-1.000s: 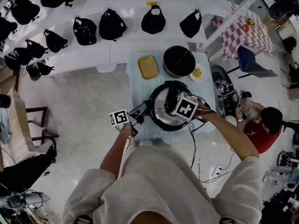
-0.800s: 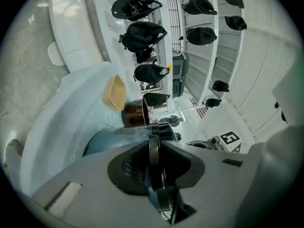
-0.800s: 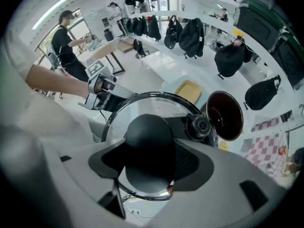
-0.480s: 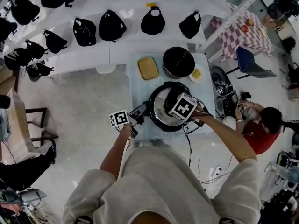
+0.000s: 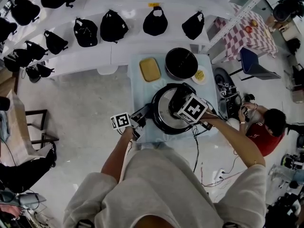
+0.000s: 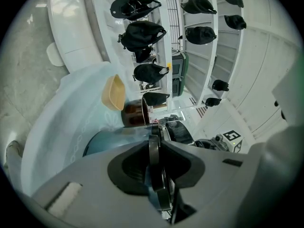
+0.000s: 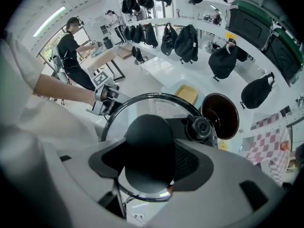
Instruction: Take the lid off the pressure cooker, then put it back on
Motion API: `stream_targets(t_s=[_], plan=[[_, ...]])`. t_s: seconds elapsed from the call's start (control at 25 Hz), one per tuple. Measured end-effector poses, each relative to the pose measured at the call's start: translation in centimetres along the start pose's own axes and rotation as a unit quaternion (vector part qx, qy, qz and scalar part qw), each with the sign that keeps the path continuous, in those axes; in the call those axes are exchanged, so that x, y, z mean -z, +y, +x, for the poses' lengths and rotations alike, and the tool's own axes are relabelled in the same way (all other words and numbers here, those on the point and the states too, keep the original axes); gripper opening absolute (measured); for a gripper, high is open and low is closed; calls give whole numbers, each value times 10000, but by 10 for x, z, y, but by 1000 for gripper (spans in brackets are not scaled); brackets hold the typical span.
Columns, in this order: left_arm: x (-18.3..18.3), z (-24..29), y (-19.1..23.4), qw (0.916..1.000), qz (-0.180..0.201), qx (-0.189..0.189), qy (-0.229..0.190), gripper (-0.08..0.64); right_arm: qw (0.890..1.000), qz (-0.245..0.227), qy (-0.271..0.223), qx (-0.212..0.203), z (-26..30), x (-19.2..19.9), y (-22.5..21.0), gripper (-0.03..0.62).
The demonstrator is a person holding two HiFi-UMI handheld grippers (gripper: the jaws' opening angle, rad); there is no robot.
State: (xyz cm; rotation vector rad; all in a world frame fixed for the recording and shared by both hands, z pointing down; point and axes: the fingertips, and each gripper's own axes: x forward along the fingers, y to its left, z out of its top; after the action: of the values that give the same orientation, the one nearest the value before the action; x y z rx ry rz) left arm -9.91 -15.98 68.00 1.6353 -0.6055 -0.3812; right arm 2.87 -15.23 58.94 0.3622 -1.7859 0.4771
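Left tongs (image 5: pixel 141 115) clamped on cooker's (image 5: pixel 158 123) side handle (image 6: pixel 153 151), right tongs (image 7: pixel 152 156) clamped on knob (image 7: pixel 148 134) of lid (image 5: pixel 164 109), which sits on the cooker mid-table (image 5: pixel 139 93): handle grip slipping under twist could skid the cooker into the pan (image 5: pixel 181 62) behind.

One pressure cooker (image 6: pixel 103 141); one lid (image 5: pixel 164 109); one tray (image 5: pixel 150 69).

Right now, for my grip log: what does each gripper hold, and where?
Left gripper clamps the cooker's side handle; right gripper grips the lid's black knob.
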Motion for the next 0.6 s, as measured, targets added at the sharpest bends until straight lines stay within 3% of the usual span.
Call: stream_targets(t_s=[0.36, 0.48, 0.6], plan=[[1, 1, -1, 9999, 57, -61, 56, 78, 9999, -79, -77, 83, -10, 12, 1, 272], [-1, -1, 0, 9995, 258, -131, 111, 80, 9996, 46, -241, 164, -23, 19, -2, 270], [0, -1, -1, 9999, 114, -94, 88, 80, 9982, 253, -406, 362, -42, 32, -12, 272]])
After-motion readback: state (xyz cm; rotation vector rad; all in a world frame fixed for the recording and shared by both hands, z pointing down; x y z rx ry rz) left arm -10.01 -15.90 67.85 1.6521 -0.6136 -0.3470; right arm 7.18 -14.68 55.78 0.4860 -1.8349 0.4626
